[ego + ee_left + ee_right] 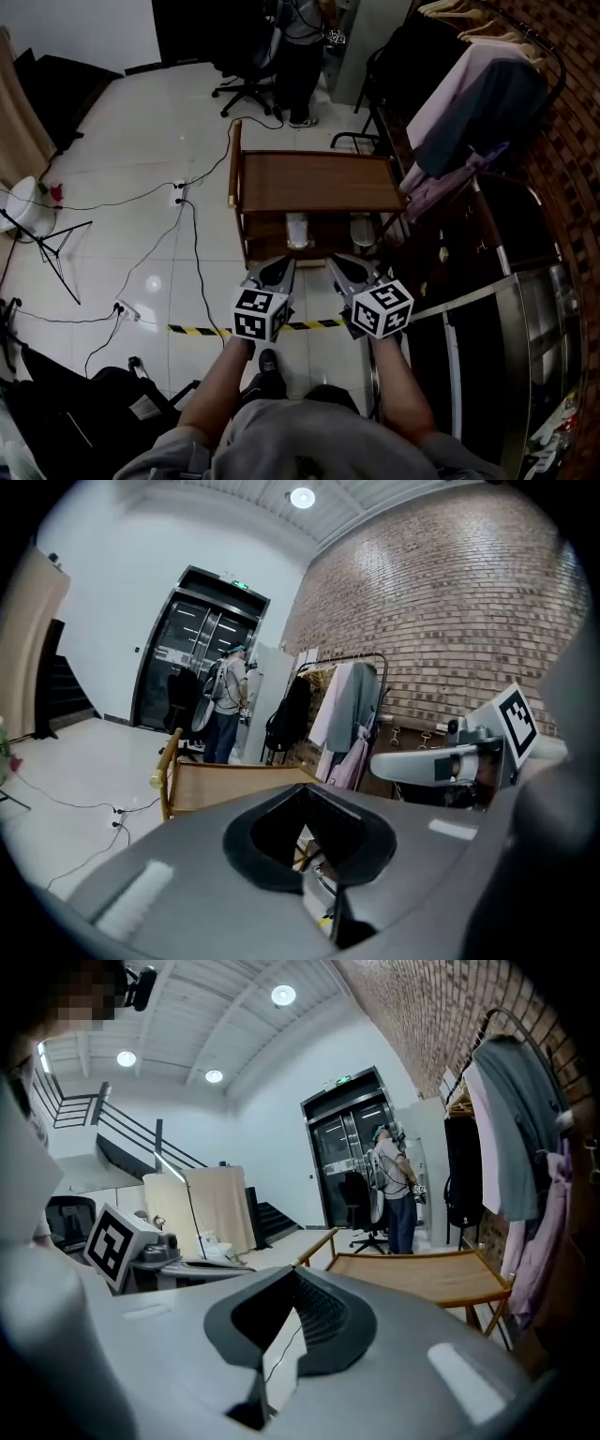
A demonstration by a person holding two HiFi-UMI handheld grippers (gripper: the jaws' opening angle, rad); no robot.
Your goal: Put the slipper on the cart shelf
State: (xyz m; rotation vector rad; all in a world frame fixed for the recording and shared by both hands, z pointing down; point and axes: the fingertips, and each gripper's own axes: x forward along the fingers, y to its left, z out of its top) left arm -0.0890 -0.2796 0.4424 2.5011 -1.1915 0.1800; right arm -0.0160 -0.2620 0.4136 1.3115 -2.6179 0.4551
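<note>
Clothes rack (534,42): set along the brick wall (422,602), hung with pink and dark garments (464,94).
Office chair (246,89): placed at the far end of the floor (141,141), beside a standing person (302,56).
Cables (192,246): trailed across the pale floor.
Striped tape (192,329): stuck to the floor, yellow and black.

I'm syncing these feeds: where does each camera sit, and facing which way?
Head view: on the head, looking down at the cart; forearms, left tongs, right tongs show.
Left gripper view: on left tongs, facing over the cart toward a brick wall; right tongs visible.
Right gripper view: on right tongs, facing over the cart toward doors; left tongs visible.
Both gripper views share the cart and standing person.
</note>
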